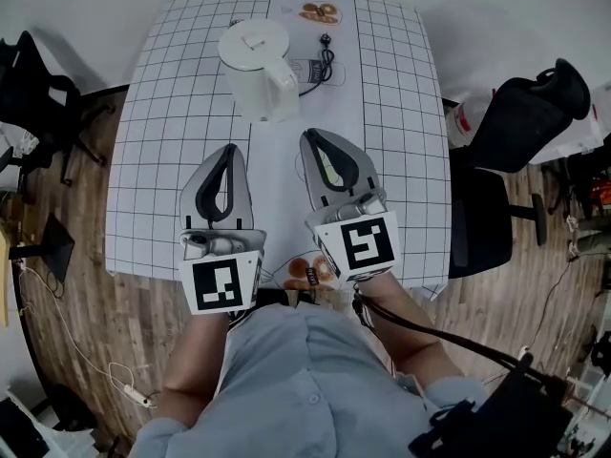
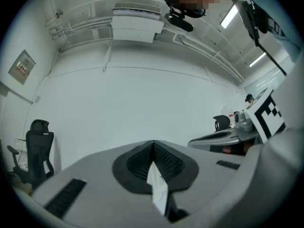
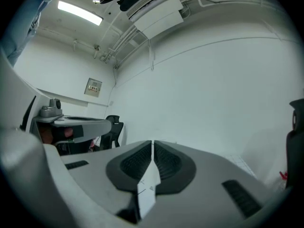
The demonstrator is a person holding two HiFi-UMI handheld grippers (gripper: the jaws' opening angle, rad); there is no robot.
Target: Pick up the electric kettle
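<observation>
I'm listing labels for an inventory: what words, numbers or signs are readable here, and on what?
No text can be read here.
Framed wall sign: too small and blurred to read.
Left marker cube and right marker cube: black-and-white square patterns, no words.
Electric kettle: no print visible.

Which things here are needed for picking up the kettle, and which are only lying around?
For the job:
- electric kettle
- left tool, shut, empty
- right tool, shut, empty

Lying about:
- black cord with plug, beside the kettle
- black chair, right of the table
</observation>
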